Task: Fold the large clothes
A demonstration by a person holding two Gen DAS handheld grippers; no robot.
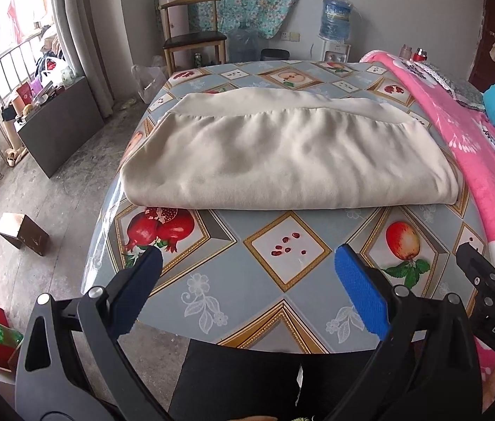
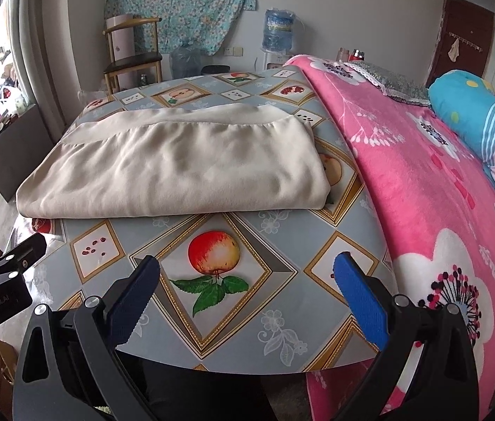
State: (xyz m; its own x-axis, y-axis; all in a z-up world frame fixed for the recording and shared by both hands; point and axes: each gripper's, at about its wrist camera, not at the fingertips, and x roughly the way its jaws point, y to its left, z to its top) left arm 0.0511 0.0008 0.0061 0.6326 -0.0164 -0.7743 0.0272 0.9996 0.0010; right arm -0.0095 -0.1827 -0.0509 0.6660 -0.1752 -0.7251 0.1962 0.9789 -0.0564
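A large cream garment point(image 1: 282, 154) lies folded into a thick rectangle on the fruit-patterned table cover point(image 1: 282, 245); it also shows in the right wrist view point(image 2: 177, 168). My left gripper point(image 1: 247, 263) is open and empty, held over the table's near edge, short of the garment. My right gripper point(image 2: 247, 273) is open and empty, also near the front edge, to the right of the left one. The right gripper's fingers point(image 1: 475, 263) show at the right edge of the left wrist view.
A pink flowered blanket point(image 2: 422, 175) covers the right side, with a blue pillow point(image 2: 468, 112) on it. A wooden chair point(image 1: 191, 35) and a water dispenser point(image 1: 335, 24) stand behind the table. A dark cabinet point(image 1: 58, 122) and a small box point(image 1: 23, 233) are on the floor at left.
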